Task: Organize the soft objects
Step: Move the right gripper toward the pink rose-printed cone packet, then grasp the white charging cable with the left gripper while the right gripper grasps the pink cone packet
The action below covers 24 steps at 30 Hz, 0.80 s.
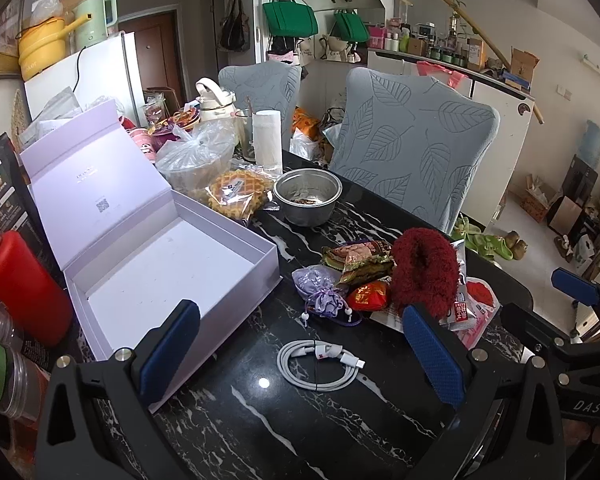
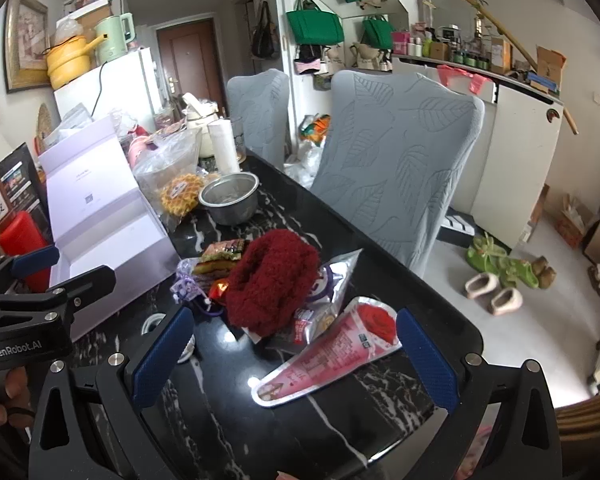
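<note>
Looks like nothing's sorted yet: the lavender gift box [image 1: 172,256] sits empty, while the fuzzy red scrunchie [image 1: 424,272] and purple drawstring pouch [image 1: 320,290] are piled just right of it. Left hand-held gripper [image 1: 300,344] and right hand-held gripper [image 2: 296,354] both hover released, holding nothing.

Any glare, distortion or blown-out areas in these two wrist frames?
Left wrist view: a small ceiling-light glint on the black marble table, strong fisheye bending at the edges. Right wrist view: a brighter glare patch on the table, and the floor at right is overexposed.
</note>
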Tool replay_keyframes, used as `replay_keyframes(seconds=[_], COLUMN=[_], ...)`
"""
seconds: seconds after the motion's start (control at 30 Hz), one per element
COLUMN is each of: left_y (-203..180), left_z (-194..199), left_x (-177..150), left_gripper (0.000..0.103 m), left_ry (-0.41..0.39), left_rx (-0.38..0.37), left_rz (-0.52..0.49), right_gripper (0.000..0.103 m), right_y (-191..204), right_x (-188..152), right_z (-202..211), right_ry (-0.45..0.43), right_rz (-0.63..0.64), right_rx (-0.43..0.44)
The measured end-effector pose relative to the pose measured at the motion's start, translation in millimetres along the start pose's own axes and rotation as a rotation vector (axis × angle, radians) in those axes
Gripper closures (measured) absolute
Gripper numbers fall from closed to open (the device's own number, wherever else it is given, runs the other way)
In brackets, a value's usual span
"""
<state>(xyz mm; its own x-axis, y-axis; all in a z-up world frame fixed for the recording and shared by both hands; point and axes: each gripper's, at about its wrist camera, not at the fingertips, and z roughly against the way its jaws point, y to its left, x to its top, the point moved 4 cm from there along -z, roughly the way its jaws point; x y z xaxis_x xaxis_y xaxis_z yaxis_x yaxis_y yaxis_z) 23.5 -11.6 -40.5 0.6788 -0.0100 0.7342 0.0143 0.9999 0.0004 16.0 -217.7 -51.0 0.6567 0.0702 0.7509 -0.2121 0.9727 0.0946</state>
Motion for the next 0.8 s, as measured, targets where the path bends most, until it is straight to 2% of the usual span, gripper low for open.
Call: replay_keyframes(seconds=[0.27,0.6,0.8], left_y=[-8,-16,-16], left_z=[-1,-24,-48], left_x=[-17,-46,-61], left_gripper=[0.000,0.000,0.000], left_ry=[0.021,0.081,0.112], left_rx=[-0.037,-0.089,-0.055], left_rz=[0.002,0.001,-0.030], right_gripper=[0.000,0.000,0.000], right_y=[-6,-18,-19], right_x=[-11,-34,-48], right_z=[-2,-17,-32], right_ry=[0.018,0.064,0.076], right_rz=[-0.001,-0.025,-0.010], right_rx=[0.031,0.067,0.052])
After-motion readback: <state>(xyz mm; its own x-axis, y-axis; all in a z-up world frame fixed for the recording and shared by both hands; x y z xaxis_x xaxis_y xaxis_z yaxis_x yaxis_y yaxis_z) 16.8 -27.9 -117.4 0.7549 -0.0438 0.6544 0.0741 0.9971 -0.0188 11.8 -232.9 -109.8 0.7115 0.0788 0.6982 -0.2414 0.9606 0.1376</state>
